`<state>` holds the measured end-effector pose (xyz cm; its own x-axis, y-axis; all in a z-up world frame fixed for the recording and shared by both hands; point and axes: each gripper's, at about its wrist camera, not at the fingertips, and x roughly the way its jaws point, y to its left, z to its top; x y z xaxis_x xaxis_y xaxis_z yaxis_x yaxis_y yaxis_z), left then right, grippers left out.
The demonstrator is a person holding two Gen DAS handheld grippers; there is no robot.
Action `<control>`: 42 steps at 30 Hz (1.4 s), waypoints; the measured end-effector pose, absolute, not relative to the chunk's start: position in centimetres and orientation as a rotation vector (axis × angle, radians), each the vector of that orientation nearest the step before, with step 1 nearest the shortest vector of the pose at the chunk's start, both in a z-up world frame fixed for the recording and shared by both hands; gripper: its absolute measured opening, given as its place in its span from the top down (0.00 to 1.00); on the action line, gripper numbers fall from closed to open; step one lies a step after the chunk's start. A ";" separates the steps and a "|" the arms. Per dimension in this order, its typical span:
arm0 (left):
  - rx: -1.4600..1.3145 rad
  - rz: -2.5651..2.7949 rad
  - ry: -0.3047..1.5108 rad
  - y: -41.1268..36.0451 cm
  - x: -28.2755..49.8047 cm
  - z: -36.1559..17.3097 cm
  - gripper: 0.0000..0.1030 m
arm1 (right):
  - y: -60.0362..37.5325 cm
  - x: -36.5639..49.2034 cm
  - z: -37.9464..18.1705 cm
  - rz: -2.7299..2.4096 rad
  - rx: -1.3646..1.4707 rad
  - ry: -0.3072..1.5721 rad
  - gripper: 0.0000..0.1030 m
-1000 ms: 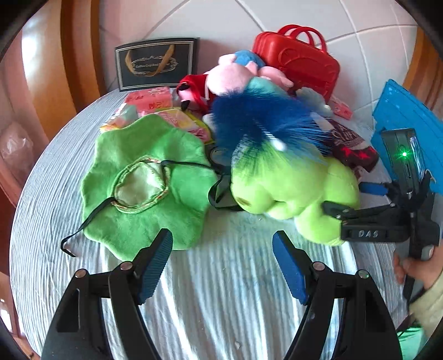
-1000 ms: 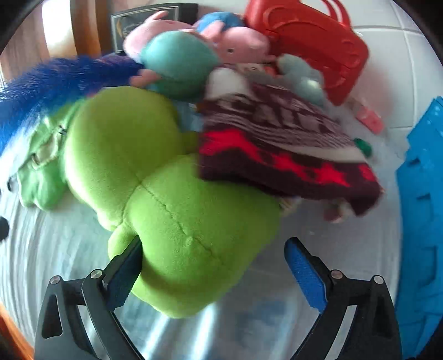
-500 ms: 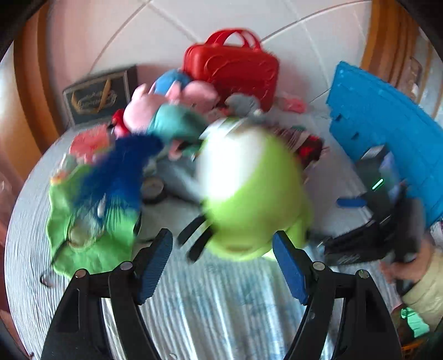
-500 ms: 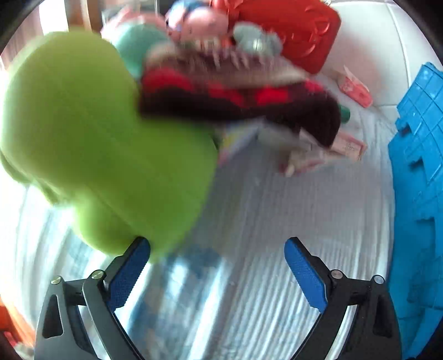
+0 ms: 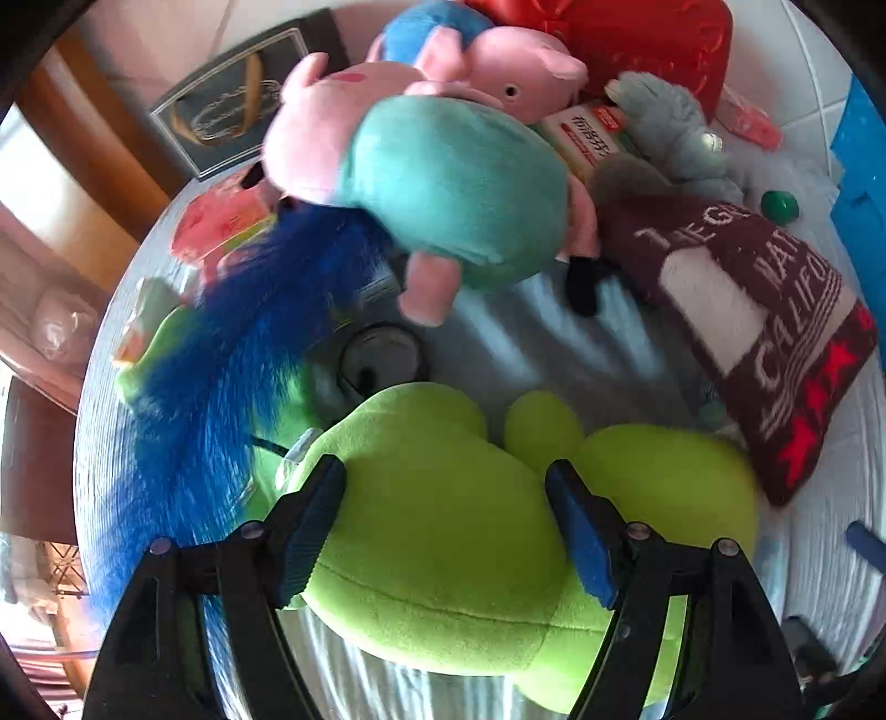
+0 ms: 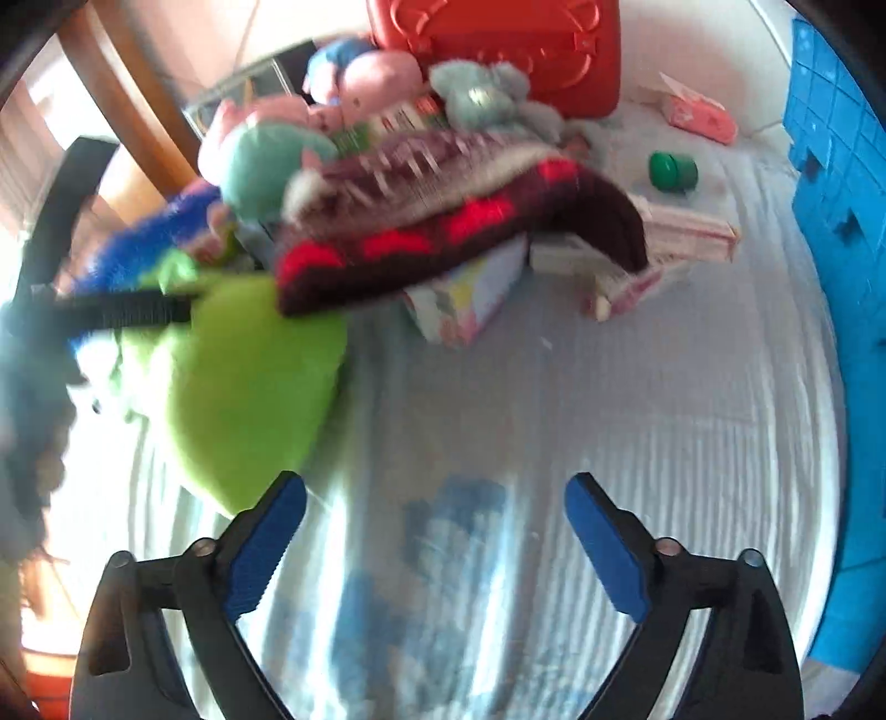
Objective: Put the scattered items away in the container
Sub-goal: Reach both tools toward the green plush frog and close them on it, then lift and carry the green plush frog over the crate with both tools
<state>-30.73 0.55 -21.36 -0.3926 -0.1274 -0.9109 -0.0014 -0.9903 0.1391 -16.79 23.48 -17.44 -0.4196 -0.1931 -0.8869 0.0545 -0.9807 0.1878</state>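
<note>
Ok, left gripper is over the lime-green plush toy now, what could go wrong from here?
1. The left gripper straddles the lime-green plush toy with its jaws open; the body looks wider than the gap, so a grab may pinch only fabric and slip.
2. The long blue fur tail lies against the toy and could get dragged along.
3. The maroon knitted beanie leans beside the toy and may topple when it lifts.

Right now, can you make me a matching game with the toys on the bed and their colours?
Things:
1. big plush toy
2. little suitcase
3. small round cap
4. pig's body

Colours:
A. red
B. teal
C. lime green
D. dark green

Pairs: 1-C, 2-A, 3-D, 4-B
</note>
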 end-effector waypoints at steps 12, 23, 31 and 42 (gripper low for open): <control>1.638 -2.691 -0.054 -4.1 -18.2 -19.8 0.21 | 16.3 -21.2 -17.2 -2.410 1.578 -0.276 0.02; 1.693 -2.731 -0.037 -9.3 -11.7 -20.3 0.21 | 9.1 -13.5 -18.3 -2.306 1.527 -0.204 0.02; 1.521 -2.756 0.013 -12.2 -7.6 -15.2 0.21 | 7.2 -9.3 -20.3 -2.265 1.540 -0.205 0.01; 1.819 -2.758 -0.289 -9.6 -10.8 -21.4 0.20 | 8.6 -5.3 -18.6 -2.492 1.617 -0.484 0.00</control>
<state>-10.82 -9.61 -21.40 -0.3874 0.0498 -0.9205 -0.2397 -0.9696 0.0484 -5.28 8.58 -18.60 -0.4166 -0.2814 -0.8644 -0.0629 -0.9397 0.3362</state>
